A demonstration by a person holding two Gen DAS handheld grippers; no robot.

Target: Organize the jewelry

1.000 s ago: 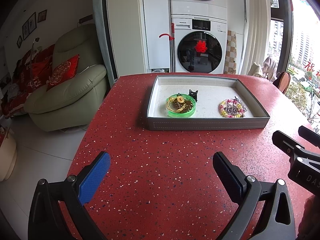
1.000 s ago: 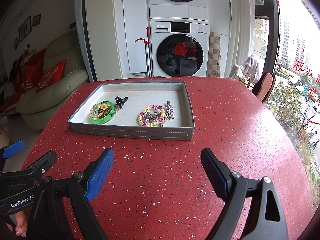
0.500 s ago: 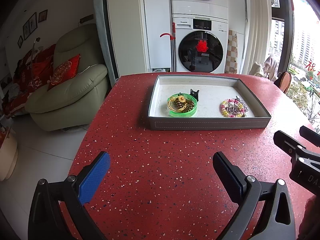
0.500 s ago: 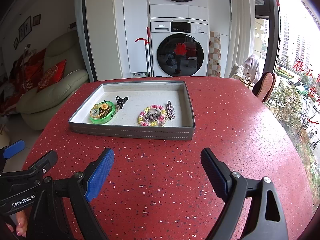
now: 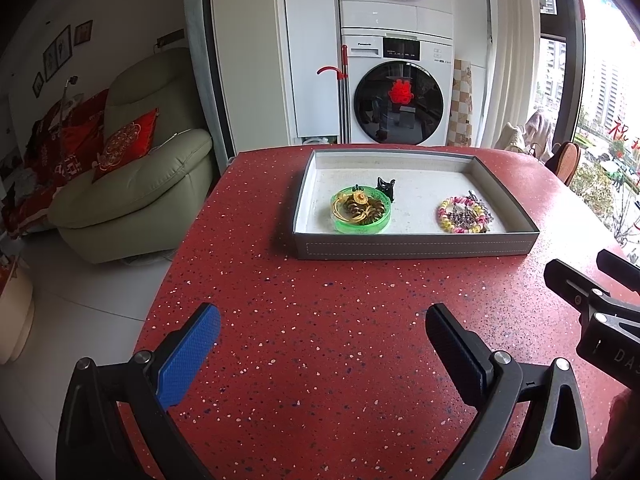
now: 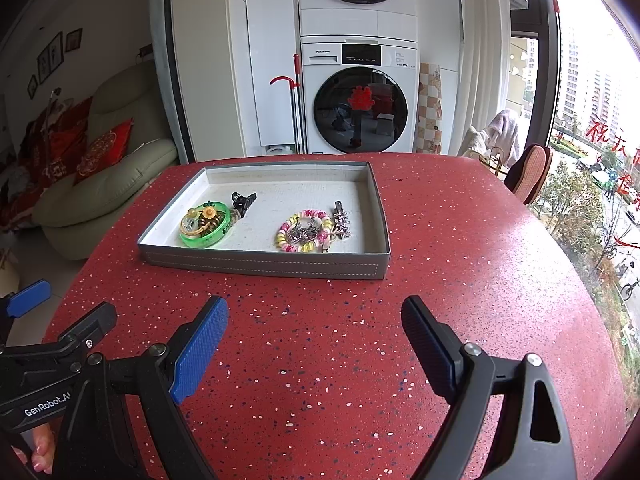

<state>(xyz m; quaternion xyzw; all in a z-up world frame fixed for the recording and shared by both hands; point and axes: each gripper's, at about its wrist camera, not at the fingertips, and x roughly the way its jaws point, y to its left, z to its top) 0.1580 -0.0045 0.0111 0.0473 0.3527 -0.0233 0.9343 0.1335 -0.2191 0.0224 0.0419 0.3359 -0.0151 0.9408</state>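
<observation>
Right wrist: grey tray (image 6: 264, 268) holds jewelry; both grippers' jaws spread, empty.

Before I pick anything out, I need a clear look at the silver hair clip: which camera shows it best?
The right wrist view: the silver hair clip lies in plain sight beside the beaded bracelet in the tray. The left wrist view shows only its tip behind the bracelet.

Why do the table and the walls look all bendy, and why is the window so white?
Left wrist view: a fisheye lens curves the red table and door frame. Right wrist view: daylight overexposes the window, while the tray stays sharp.
</observation>
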